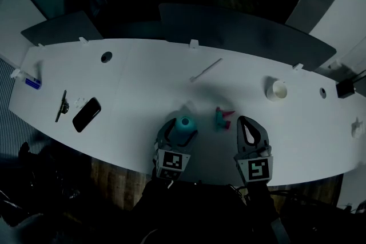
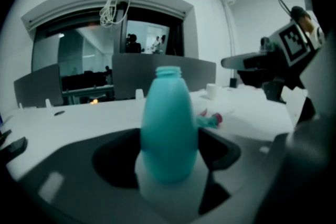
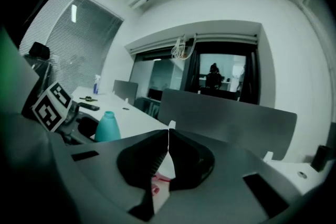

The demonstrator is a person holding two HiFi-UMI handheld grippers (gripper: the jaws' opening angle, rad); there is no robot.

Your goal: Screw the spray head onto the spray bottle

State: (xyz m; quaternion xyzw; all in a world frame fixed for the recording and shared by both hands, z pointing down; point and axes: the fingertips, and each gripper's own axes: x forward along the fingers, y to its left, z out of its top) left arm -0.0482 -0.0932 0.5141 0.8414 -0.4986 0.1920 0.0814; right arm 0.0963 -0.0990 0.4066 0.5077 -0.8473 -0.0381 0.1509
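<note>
Standing on the table (image 1: 143,71) in the head view, the spray bottle (image 1: 185,122) is pinched by the left gripper (image 1: 183,128), spray head (image 1: 222,118) lying just beside it; the left gripper view shows that pinch, the right gripper view the right gripper (image 3: 168,139) pressed together, empty.

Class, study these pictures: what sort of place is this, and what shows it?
Probably an open-plan office: a long white desk with grey divider screens along its far edge, window blinds, and a glass-fronted room behind.
</note>
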